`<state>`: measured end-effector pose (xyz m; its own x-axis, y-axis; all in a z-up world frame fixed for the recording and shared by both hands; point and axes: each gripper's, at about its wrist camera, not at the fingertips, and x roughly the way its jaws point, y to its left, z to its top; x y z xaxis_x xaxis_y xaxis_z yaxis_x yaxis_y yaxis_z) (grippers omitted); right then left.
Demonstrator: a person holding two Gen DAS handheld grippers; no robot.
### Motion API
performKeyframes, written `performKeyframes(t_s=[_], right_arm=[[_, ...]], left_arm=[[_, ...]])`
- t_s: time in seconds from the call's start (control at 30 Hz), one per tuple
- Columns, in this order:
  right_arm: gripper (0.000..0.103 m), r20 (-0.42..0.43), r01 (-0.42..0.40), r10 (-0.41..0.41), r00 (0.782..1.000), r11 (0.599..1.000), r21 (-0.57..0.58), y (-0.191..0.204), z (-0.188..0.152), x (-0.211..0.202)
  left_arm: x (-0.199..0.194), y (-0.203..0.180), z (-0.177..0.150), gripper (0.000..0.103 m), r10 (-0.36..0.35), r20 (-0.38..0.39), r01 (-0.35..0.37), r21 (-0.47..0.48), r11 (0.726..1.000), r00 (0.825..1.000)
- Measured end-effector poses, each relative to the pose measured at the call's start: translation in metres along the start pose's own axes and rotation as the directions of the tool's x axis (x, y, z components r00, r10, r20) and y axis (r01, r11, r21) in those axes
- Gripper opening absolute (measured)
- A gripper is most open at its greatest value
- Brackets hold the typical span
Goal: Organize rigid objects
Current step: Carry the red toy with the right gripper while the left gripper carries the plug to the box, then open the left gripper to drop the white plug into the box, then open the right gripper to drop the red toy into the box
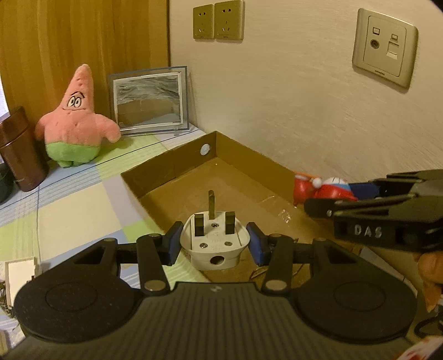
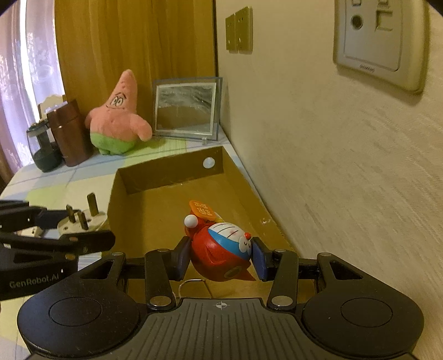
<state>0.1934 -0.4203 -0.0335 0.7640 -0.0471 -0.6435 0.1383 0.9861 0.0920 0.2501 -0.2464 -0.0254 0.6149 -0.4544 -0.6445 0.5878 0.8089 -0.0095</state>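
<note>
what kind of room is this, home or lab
Most likely a home, perhaps a bedroom corner: a pink star plush toy and a framed picture stand on a checked tablecloth, with household wall sockets above.

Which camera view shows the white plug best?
The left wrist view: the white plug sits centred between the left gripper pads, its three pins facing the camera. The right wrist view shows it small, at the left edge, partly hidden by that gripper.
</note>
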Motion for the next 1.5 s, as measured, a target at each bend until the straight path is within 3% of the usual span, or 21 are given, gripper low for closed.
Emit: performKeyframes(t_s=[0.37,0.9,1.03,1.5], right_arm=[[0.043,-0.037,0.013,-0.013,0.999,1.0,-0.003,-0.007,0.0,0.031],[0.043,-0.067,0.014,-0.014,0.998,1.0,0.007,-0.015,-0.004,0.055],[0.043,-0.073,0.015,-0.014,0.997,1.0,0.012,-0.015,-0.005,0.057],[0.043,-0.07,0.004,-0.002,0.998,1.0,0.028,-0.011,-0.004,0.057]], left_arm=[[0.034,0.001,0.01,0.044,-0.017,-0.031,0.018,0.035,0.999,0.999],[0.065,0.011,0.01,0.044,-0.042,-0.072,0.043,0.002,0.999,0.997],[0.063,0.014,0.011,0.052,-0.039,-0.055,0.038,-0.01,0.999,0.998],[0.048,0.031,0.005,0.052,0.026,-0.043,-0.028,-0.04,0.999,0.999]])
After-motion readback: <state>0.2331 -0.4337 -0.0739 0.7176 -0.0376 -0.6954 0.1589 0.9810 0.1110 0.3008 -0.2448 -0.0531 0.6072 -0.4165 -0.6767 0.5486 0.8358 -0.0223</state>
